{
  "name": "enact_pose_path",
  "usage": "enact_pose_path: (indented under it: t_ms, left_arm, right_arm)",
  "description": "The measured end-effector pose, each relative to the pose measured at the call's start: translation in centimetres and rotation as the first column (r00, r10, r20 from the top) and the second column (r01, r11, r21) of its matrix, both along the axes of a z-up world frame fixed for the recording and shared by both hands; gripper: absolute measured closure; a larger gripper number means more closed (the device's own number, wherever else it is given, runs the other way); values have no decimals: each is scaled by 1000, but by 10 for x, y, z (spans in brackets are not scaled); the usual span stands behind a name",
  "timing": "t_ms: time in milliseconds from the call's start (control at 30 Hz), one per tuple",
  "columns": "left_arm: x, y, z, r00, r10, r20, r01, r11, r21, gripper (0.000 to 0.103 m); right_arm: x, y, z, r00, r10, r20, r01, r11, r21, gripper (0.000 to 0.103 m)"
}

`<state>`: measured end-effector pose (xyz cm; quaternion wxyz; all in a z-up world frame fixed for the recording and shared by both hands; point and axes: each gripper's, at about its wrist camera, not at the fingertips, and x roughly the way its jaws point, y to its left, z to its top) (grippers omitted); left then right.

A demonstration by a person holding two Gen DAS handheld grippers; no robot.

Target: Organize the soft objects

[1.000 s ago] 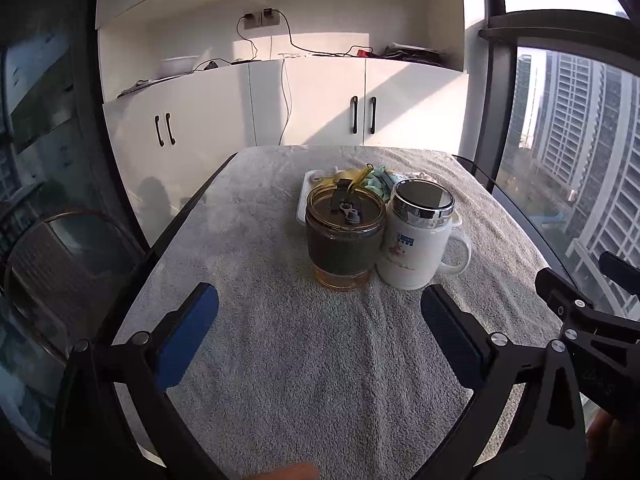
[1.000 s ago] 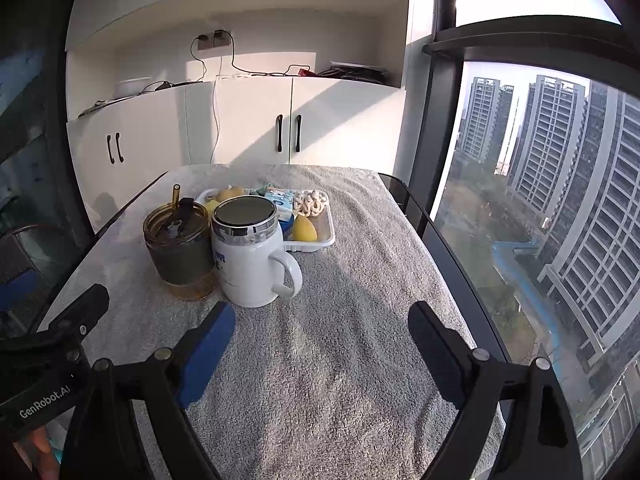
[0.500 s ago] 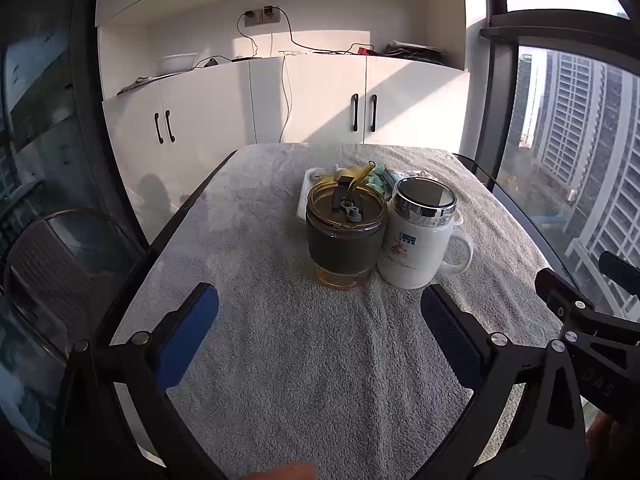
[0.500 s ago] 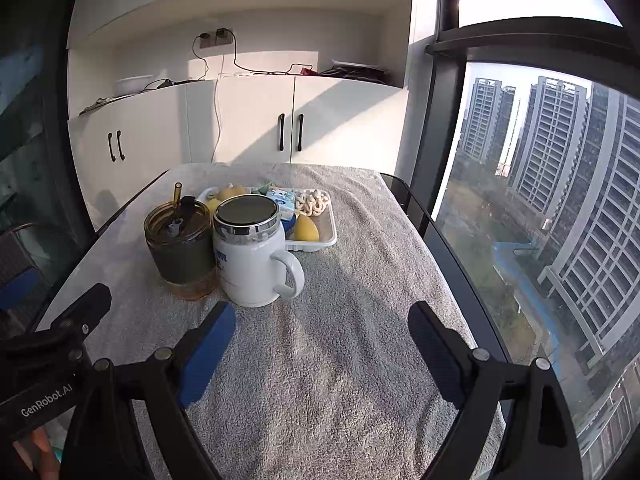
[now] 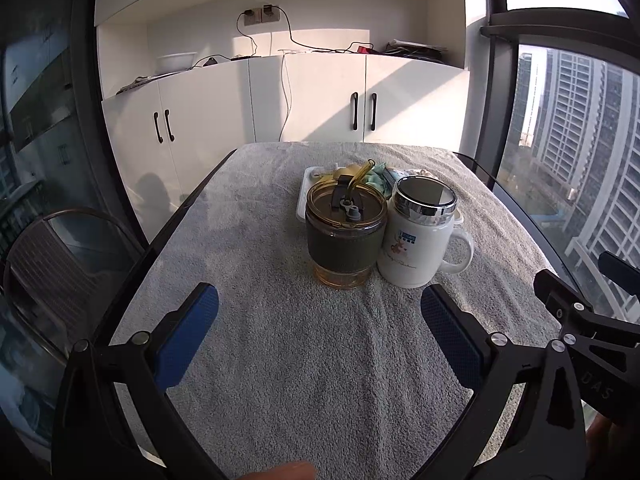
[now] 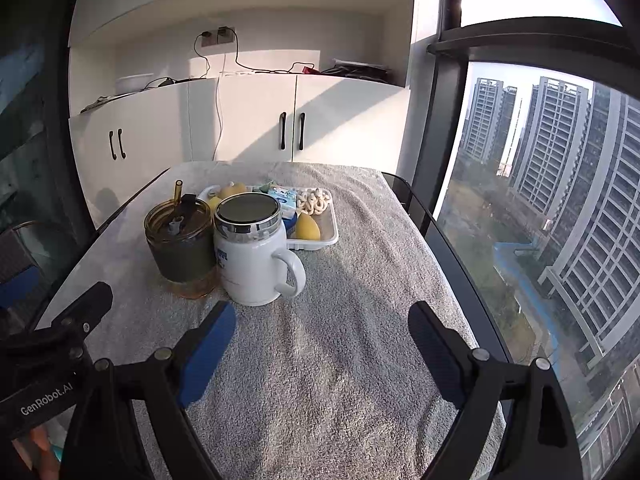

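I am noticing only a slight drift. In the right wrist view, the white mug and the tray behind it are sliding a little toward the right of the frame as the right gripper is swinging faintly leftward. The left gripper is creeping slightly further into that view's lower left corner, and the two are edging closer together.

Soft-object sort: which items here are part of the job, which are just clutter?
Job:
- white tray holding the soft things
- yellow soft toys
- white knotted piece
- blue-white packet

Clutter:
- amber cup with straw
- white mug
- grey towel on the table
- cabinets

Both hand-held grippers are open and empty.
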<state>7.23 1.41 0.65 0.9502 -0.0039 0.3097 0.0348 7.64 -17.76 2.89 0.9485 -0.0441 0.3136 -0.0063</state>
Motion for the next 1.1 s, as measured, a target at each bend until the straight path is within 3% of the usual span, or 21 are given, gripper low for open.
enact_pose_path:
  t_ms: [1100]
  left_arm:
    - [1,-2,-5,1000,5,4,-6,1000,27,0]
  right_arm:
    - [3,-3,-4,1000,18,-9,-18,1000,-5,13]
